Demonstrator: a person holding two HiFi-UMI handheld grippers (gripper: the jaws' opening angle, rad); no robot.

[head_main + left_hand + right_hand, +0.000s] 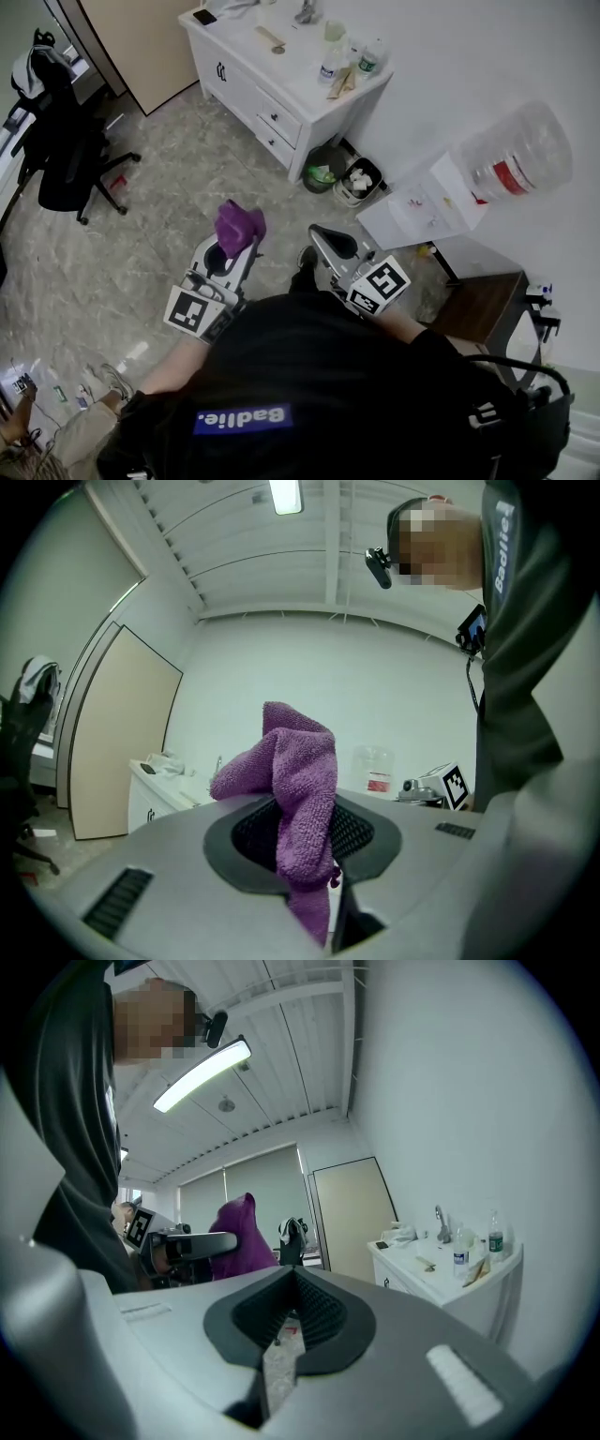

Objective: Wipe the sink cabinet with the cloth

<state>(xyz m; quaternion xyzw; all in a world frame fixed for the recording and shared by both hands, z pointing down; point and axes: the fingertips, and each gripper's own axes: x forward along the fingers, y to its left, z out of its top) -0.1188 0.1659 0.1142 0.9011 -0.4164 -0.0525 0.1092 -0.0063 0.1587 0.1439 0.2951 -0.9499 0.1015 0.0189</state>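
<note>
A purple cloth (238,226) sticks up out of my left gripper (228,255), whose jaws are shut on it; the cloth (298,799) fills the middle of the left gripper view. The white sink cabinet (281,80) stands against the wall at the top of the head view, well ahead of both grippers. It shows small in the left gripper view as cabinet (159,794) and at the right of the right gripper view as cabinet (441,1283). My right gripper (330,246) is shut with nothing in it, level with the left one, above the floor.
Bottles (349,62), a faucet (307,11) and a phone (204,16) lie on the cabinet top. Two waste bins (343,175) stand by its right side. A black office chair (61,141) is at left. A water dispenser with its bottle (516,155) stands at right.
</note>
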